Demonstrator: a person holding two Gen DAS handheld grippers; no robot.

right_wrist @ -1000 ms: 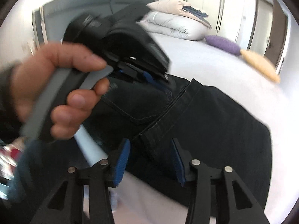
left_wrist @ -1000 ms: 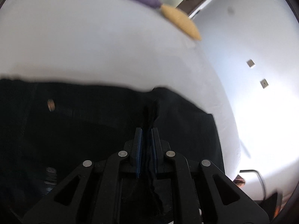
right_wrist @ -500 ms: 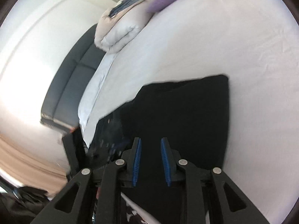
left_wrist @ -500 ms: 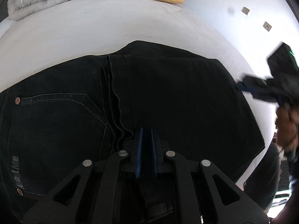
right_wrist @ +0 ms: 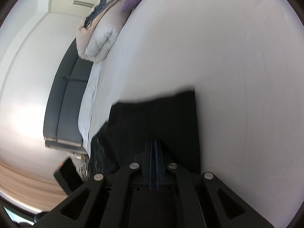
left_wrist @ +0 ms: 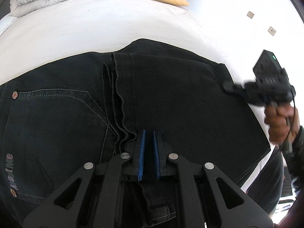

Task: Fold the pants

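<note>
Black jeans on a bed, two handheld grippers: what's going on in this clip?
A person is folding black jeans on a white bed, a gripper in each hand. The left gripper is shut on denim near the middle seam. The right gripper, held in the right hand, has just closed at the jeans' far right edge; whether it pinches cloth is unclear. The jeans lie partly folded.
</note>
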